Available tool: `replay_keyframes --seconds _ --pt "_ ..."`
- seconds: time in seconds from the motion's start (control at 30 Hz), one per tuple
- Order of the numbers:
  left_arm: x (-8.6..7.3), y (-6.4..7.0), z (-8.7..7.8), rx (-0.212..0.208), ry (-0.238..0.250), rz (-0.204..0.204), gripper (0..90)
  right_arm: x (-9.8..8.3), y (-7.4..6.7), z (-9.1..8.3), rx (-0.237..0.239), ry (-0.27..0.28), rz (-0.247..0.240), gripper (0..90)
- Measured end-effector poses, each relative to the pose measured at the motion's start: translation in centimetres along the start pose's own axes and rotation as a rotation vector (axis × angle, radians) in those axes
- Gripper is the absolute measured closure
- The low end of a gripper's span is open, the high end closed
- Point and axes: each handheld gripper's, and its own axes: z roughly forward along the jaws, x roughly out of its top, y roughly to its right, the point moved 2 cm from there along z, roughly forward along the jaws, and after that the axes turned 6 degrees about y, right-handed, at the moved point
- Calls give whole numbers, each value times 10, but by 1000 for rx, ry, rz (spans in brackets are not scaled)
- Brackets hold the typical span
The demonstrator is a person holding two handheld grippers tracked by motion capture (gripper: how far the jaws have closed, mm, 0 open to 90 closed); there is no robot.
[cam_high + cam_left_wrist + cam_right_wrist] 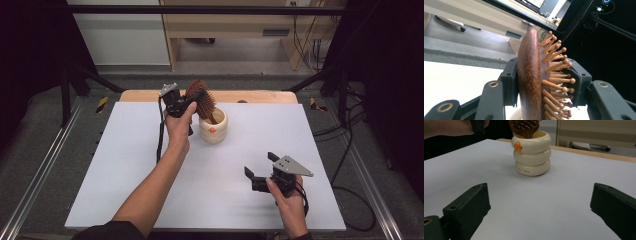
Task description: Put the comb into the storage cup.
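Currently the left tool [186, 104] is clamped on the head of a wooden hairbrush [202, 102], one jaw on its smooth back and one on the bristle side, just above the cream ringed cup [213, 127]; the brush handle dips into the cup. Well nearer the person than the cup, the right tool [260, 167] rests over the white counter [125, 165], jaws apart.

A pale wooden cabinet [240, 25] stands across the top of the frame, cables [307, 45] hanging at upper right, grey floor [45, 145] flanking the bench [150, 200].
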Motion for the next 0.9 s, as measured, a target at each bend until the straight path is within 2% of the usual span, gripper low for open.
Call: replay_keyframes --seconds 0.9 --pt "-1 -4 -1 8 8 -9 497 0 0 1 5 -3 0 30"
